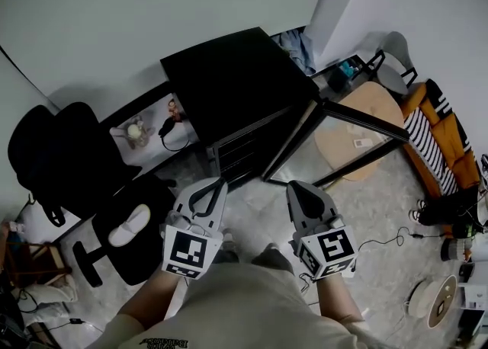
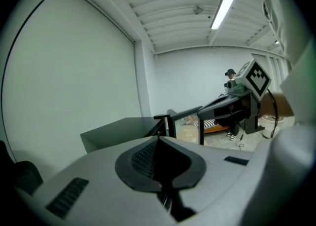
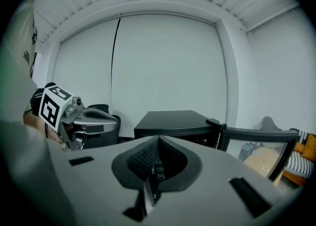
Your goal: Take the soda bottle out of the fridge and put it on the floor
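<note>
We hold our left gripper [image 1: 219, 184] and right gripper [image 1: 294, 187] closed and empty (jaws pressed together), the black fridge [image 1: 229, 81] ahead of both.

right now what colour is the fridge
Black. The fridge shows best in the head view, where its whole top is plain black.

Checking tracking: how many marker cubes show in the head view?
2: one cube on the left gripper, lower left; one on the right gripper, lower right. None seems hidden.
</note>
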Motion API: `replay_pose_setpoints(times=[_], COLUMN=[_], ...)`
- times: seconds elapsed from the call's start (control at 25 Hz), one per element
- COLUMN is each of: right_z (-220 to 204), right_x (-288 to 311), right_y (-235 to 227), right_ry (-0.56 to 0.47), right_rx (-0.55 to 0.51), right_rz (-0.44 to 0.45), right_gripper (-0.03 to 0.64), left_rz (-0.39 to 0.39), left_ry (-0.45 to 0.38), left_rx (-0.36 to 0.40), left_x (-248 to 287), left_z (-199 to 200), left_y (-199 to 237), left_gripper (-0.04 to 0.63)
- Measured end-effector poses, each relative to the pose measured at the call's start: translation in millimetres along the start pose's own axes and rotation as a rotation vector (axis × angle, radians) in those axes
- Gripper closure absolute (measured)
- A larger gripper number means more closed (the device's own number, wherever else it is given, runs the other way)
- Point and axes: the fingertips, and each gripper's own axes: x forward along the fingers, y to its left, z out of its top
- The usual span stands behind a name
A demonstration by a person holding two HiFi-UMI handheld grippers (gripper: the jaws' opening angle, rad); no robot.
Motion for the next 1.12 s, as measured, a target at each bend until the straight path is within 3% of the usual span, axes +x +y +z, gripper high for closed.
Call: replay_pose_setpoints(times=[0.2, 0.64, 0.92, 1.12], right_z=[-7.6, -22.4, -41.5, -59.8], right_x=[16.9, 64.1, 100.7, 137.1], right_y=[-16.8, -60.8, -74.6, -80.5], right_ry=[0.009, 0.038, 0.050, 0.020], right_rx=[0.005, -0.031, -0.021, 0.015], right_rz=[0.061, 0.231, 0.306, 0.310], right_gripper=[0.620, 0.620, 0.620, 0.618], left_rz=[0.045, 0.219, 0.322, 0.367], left_ry=[0.023, 0.080, 0.110, 0.130], left_rx=[-0.025, -0.094, -0.152, -0.176], left_x=[12.7, 53.9, 65.7, 65.0], left_z=[-4.8, -18.3, -32.6, -45.3], left_y=[1.8, -1.1, 4.4, 5.5], left_gripper=[0.589, 0.589, 0.589, 0.589])
